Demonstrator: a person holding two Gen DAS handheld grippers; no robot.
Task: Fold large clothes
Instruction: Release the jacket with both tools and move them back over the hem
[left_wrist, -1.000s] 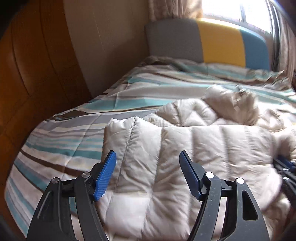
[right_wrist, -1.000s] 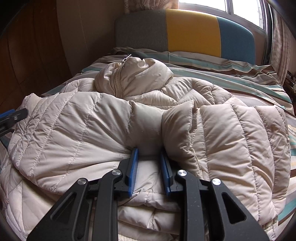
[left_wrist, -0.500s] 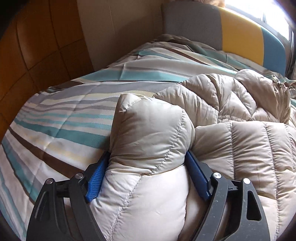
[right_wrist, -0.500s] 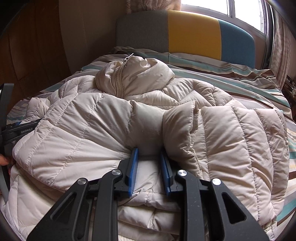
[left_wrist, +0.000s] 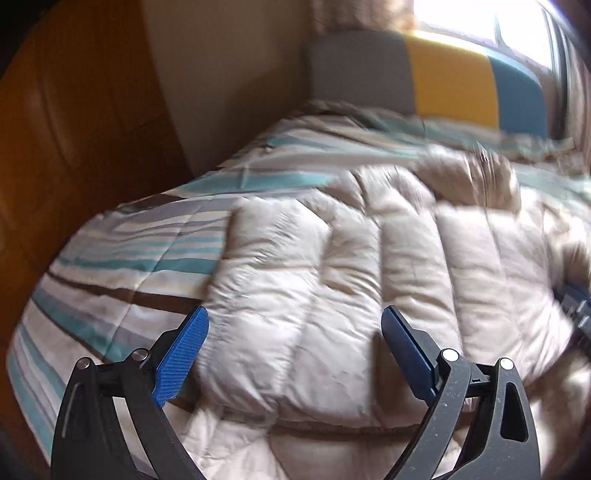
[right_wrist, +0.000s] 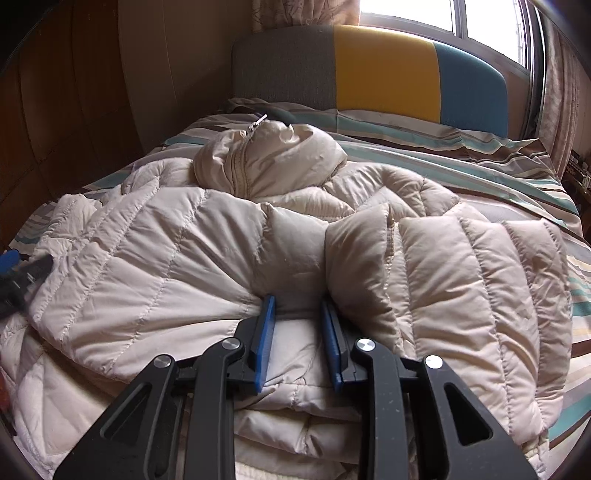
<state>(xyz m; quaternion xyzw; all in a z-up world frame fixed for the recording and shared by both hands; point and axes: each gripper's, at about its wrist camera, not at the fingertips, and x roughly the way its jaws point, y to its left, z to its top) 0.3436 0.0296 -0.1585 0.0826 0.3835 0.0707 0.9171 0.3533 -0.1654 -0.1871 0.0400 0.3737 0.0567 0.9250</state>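
The left gripper (left_wrist: 293, 354) has let go of the puffy beige quilted down jacket (left_wrist: 369, 280) mid-frame, jaws opening wide. The right gripper's (right_wrist: 297, 332) narrow jaws are opening around a fold. Fold laid.

One puffer jacket (right_wrist: 295, 240), one striped quilt (left_wrist: 129, 258), one headboard (right_wrist: 384, 77), two hand-held grippers (left_wrist: 295, 354) (right_wrist: 297, 332)

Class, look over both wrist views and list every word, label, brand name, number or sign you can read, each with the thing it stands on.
None can be read.
The puffy jacket shows no visible tag or print.
The striped bedcover carries only stripes.
The headboard has plain colour blocks.
The left claw and right claw show no lettering; the left view is blurred.
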